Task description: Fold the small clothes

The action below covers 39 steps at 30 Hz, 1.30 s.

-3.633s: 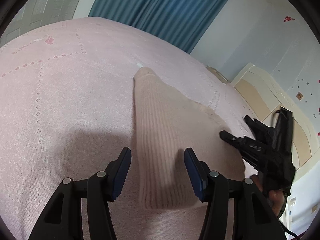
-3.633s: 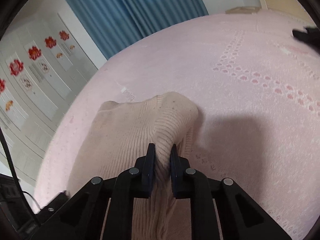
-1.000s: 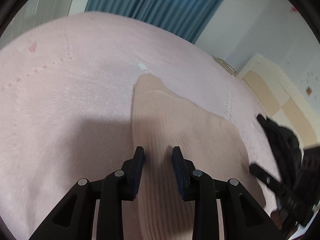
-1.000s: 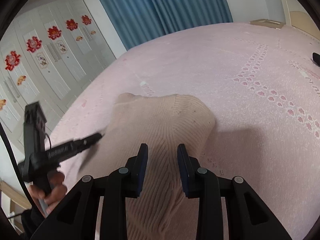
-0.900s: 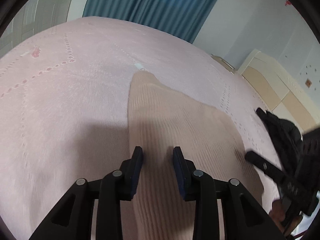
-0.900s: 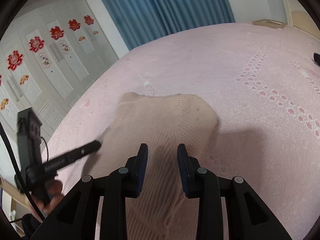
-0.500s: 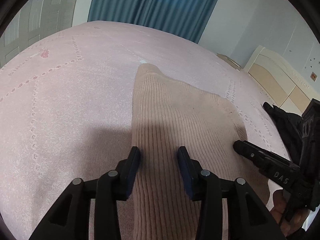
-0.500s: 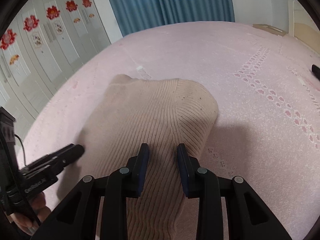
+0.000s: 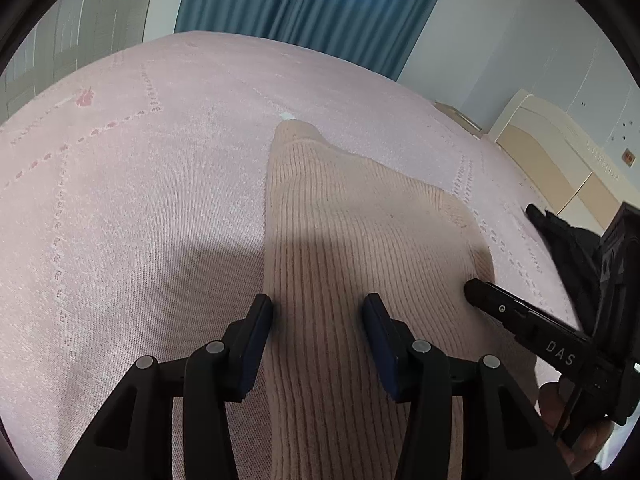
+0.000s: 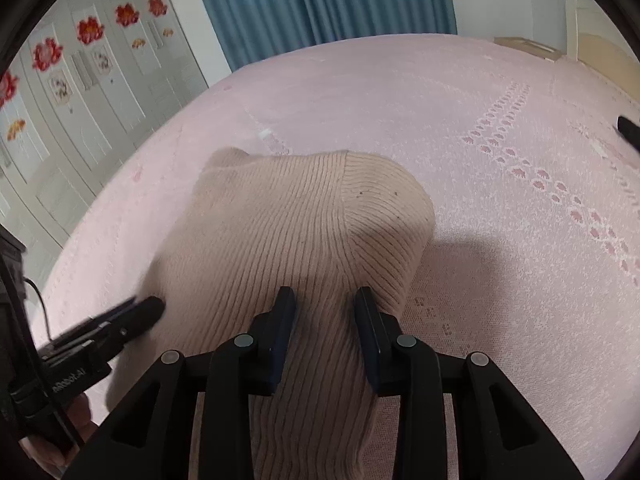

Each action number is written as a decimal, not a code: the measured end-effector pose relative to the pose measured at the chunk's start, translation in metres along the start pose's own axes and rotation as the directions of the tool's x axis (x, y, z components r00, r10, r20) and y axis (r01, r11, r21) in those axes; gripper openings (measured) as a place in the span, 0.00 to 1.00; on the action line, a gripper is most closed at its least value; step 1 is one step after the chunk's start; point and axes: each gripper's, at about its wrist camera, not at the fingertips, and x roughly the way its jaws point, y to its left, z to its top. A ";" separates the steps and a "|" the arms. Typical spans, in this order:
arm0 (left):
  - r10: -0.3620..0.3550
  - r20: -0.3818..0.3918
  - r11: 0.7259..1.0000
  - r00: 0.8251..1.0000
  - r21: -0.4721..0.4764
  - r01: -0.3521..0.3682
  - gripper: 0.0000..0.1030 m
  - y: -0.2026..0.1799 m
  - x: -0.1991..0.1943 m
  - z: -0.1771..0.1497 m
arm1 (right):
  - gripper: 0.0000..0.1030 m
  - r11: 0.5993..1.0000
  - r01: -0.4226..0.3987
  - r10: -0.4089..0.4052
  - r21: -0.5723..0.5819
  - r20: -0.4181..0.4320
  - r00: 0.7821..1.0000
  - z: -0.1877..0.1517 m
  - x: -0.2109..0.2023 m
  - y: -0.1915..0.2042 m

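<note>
A beige ribbed knit garment [image 9: 360, 248] lies on the pink bedspread [image 9: 132, 184]. It also shows in the right wrist view [image 10: 288, 236]. My left gripper [image 9: 318, 334] is open, its jaws astride the garment's left edge near its near end. My right gripper [image 10: 325, 328] is open over the garment's right side, holding nothing. The right gripper shows at the right of the left wrist view [image 9: 520, 316]. The left gripper shows at the lower left of the right wrist view [image 10: 120, 320].
A blue curtain [image 9: 312, 4] hangs beyond the bed. A cream cabinet [image 9: 560, 160] stands at the right. White wardrobe doors with red flower stickers [image 10: 88, 60] line the left. A dark item [image 10: 628, 130] lies at the bedspread's right edge.
Both grippers have opened wider and pulled back slightly over the garment. The garment lies flat and has not visibly moved in the last second.
</note>
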 end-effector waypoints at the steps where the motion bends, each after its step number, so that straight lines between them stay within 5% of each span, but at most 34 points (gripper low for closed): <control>1: -0.007 -0.002 1.000 1.000 -0.005 0.007 0.46 0.001 0.000 0.001 | 0.34 1.000 -0.022 0.022 0.020 0.005 1.000 0.001 -0.002 -0.003; 12: -0.023 0.055 0.998 0.998 -0.054 0.026 0.46 0.012 -0.014 0.005 | 0.39 0.988 -0.078 0.065 0.130 0.102 0.993 0.003 -0.028 -0.019; 15: -0.030 0.039 0.997 0.999 -0.064 0.032 0.46 0.013 -0.011 0.005 | 0.42 0.992 -0.014 0.006 0.127 0.063 0.998 0.002 -0.021 -0.019; 18: -0.030 0.036 0.998 0.999 -0.062 0.032 0.46 0.011 -0.010 0.005 | 0.41 0.987 -0.032 0.032 0.155 0.005 0.999 0.001 -0.006 -0.023; 24: -0.036 0.037 0.999 0.999 -0.036 0.037 0.46 0.003 -0.012 0.001 | 0.15 0.990 -0.062 0.058 0.126 0.033 0.998 0.006 0.001 -0.018; 29: -0.045 0.046 0.999 0.998 -0.025 0.046 0.46 0.001 -0.014 0.002 | 0.12 0.984 -0.132 0.115 0.116 0.147 0.983 0.011 -0.017 -0.018; 34: -0.038 0.038 0.999 0.999 -0.017 0.039 0.46 0.000 -0.012 0.002 | 0.12 0.995 -0.015 0.009 0.098 0.057 0.998 0.010 0.004 -0.016; 39: -0.024 0.041 1.000 0.999 -0.005 0.024 0.47 -0.001 -0.013 0.001 | 0.15 0.998 0.034 -0.037 0.061 0.057 0.998 0.009 0.002 -0.010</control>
